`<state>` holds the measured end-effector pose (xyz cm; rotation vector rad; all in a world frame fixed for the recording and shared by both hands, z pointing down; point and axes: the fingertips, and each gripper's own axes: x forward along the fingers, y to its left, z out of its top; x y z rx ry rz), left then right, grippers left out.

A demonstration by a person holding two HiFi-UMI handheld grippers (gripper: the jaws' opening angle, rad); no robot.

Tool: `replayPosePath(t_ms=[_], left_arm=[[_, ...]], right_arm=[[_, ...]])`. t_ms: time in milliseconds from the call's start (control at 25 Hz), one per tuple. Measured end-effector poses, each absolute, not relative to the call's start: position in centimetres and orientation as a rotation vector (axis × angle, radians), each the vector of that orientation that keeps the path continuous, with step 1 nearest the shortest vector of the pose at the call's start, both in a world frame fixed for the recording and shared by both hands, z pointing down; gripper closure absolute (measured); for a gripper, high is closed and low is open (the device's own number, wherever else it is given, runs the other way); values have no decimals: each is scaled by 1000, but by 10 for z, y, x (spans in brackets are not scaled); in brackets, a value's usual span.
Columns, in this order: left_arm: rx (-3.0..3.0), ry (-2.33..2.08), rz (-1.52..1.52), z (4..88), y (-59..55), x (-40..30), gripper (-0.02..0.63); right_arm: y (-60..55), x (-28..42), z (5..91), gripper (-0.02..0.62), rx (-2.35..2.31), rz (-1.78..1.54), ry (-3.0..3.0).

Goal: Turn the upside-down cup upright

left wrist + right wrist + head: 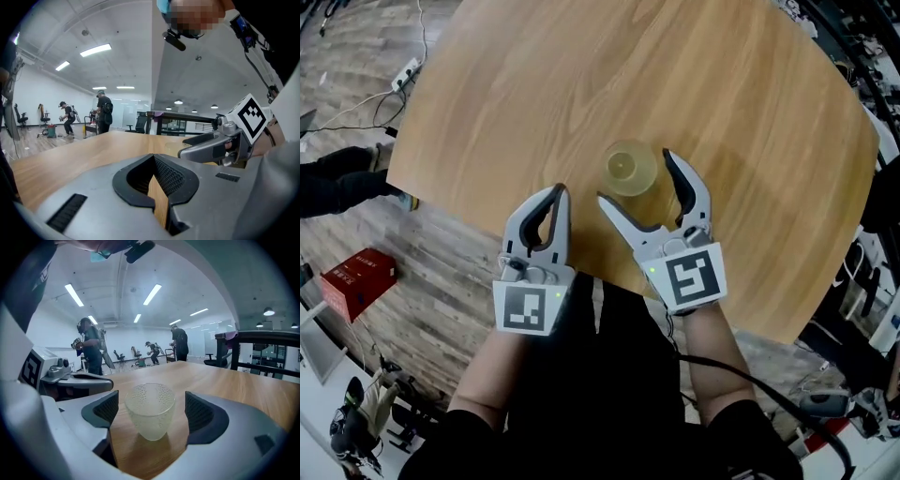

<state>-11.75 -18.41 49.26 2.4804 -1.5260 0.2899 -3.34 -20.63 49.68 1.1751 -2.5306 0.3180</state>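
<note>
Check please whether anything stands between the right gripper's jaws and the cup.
Nothing visible does. The cup stands on the table between the open jaws of the right gripper, with a bare gap at each side. The left gripper is shut and lies to the side, clear of the cup.

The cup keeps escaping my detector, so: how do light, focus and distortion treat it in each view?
Head view: the translucent cup blends into the wooden table, low contrast. Right gripper view: sharp, centred between the open jaws of the right gripper, with fisheye-curved edges. Left gripper view: mostly hidden behind the right gripper.
</note>
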Motion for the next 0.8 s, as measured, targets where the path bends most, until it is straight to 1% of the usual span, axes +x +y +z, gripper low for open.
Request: replayPosePath(t_ms=[200,440,600,720,760,800], left_arm=[[2527,-1507,321,508,-181,-130,598],[2547,-1490,330,519,-168,-123,598],[2553,-1477,321,519,-178,-131,598],[2643,-1362,339,520,-177,-120,594],[2691,-1299,357,521,-174,-112,502],[2732,-1239,378,523,-172,-104,432]], right_arm=[[-222,-58,497,218,1141,265,-2560],[-222,-56,502,219,1144,222,-2543],[-231,-66,500,221,1141,191,-2525],[-234,-65,496,221,1155,187,-2522],[-233,-63,494,221,1167,191,-2526],[-231,-60,491,221,1176,202,-2533]])
